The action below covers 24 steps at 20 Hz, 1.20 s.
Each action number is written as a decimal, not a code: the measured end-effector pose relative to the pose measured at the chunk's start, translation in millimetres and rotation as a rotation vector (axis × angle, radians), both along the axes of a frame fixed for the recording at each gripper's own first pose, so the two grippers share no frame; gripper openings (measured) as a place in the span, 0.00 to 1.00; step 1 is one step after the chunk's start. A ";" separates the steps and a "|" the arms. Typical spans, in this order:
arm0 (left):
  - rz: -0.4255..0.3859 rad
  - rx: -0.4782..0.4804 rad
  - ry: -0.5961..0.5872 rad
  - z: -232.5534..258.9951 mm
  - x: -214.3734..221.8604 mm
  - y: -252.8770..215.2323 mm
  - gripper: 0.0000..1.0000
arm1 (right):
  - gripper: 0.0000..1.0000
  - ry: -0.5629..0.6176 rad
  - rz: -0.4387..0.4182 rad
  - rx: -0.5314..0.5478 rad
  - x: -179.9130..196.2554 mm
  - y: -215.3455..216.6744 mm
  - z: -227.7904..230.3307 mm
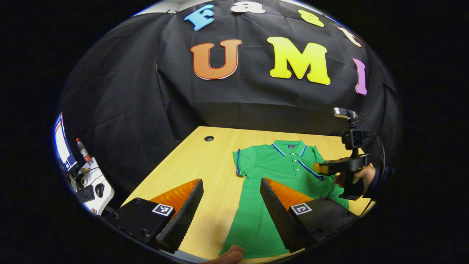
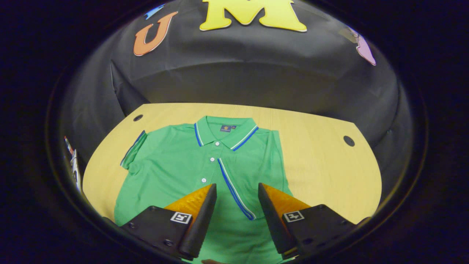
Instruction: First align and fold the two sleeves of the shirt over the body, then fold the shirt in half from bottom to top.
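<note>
Right gripper view — shirt flat.

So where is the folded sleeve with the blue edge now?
In the right gripper view, the folded sleeve lies across the middle of the green shirt, below the collar, between the right gripper's open fingers.

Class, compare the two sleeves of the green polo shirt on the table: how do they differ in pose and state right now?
In the right gripper view, the left-hand sleeve sticks out flat from the body, its striped cuff showing full length. The right-hand sleeve is already folded across the chest of the shirt, its cuff stripe running diagonally over the front. Both are short, green, and edged in blue and white.
</note>
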<state>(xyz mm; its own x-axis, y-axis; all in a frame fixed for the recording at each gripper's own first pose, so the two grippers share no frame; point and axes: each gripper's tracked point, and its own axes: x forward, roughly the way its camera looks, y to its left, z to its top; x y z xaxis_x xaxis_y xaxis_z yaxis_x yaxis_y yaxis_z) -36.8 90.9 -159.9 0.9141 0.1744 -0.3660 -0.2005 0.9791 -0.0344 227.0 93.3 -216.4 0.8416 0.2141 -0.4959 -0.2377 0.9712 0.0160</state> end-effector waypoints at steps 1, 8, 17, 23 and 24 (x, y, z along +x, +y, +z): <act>-0.014 -0.007 0.007 -2.9 10.9 0.4 1.00 | 0.76 -0.012 0.005 0.006 -8.7 0.3 8.4; -0.116 -0.057 0.076 -35.0 100.0 -5.9 1.00 | 0.96 -0.123 -0.056 0.003 -77.8 -32.7 70.8; -0.083 -0.131 0.297 -108.8 198.0 15.8 1.00 | 0.93 -0.107 -0.204 0.061 -176.4 -61.2 89.7; -0.089 -0.112 0.374 -131.0 237.0 24.0 1.00 | 0.96 -0.056 -0.255 0.065 -213.0 -45.0 68.7; -0.101 -0.119 0.372 -129.4 240.4 21.3 1.00 | 0.93 -0.051 -0.258 0.064 -216.3 -41.3 67.6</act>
